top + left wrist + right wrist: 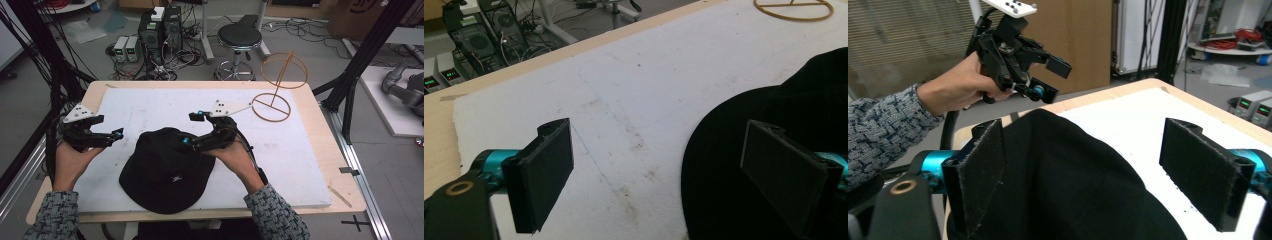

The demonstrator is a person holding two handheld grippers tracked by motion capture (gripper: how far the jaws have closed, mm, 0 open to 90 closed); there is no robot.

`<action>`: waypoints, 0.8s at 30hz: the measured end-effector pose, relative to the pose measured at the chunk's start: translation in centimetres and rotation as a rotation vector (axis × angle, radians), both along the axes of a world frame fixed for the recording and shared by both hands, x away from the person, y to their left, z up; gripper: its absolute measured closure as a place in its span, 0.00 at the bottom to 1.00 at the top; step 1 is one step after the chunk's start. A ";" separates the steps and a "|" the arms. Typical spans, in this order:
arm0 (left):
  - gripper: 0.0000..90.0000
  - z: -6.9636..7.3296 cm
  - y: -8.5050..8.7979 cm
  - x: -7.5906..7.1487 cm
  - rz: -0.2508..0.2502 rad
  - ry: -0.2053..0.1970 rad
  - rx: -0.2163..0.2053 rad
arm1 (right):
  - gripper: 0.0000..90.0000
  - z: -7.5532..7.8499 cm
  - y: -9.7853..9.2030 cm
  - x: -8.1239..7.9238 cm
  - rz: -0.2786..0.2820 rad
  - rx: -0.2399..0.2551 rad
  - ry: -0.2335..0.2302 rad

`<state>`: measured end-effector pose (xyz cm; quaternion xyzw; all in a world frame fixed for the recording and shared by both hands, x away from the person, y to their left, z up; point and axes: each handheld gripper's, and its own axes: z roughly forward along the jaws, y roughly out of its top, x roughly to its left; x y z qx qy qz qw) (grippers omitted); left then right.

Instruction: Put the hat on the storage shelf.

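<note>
Sleeves (275, 212) of a grey patterned knit come in at the bottom of the high view, and just beyond them a black hat (167, 170) lies crown up on the white mat (280, 150) near the front edge of the table (330, 165). Its brim spreads flat on the mat, with a small light logo facing the person.

Over the hat's far right side hangs the right gripper (192, 130), jaws wide apart and gripping nothing; in the right gripper view the hat's dome rises between the two pads without either pad pressing on it, the left pad just beside the cloth.

To the left of the hat, the left gripper (119, 134) is held above the mat, jaws also released and empty. In the left gripper view one pad stands over bare mat and the other over the brim's edge; whether that pad touches the brim I cannot tell.

At the far right of the mat stands a wire stand (277, 90), well apart from the hat
</note>
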<state>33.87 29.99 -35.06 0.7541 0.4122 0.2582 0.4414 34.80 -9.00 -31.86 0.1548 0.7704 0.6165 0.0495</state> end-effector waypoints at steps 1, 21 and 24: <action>0.15 0.0 0.0 0.0 0.001 0.000 -0.002 | 0.21 0.0 0.3 0.0 0.006 0.005 0.001; 0.15 -0.1 0.0 0.0 0.003 0.002 0.002 | 0.34 -1.3 4.0 -0.4 0.118 -0.022 0.021; 0.15 -0.1 0.0 0.0 0.000 0.001 0.002 | 0.36 -1.4 4.3 -0.5 0.122 -0.025 0.024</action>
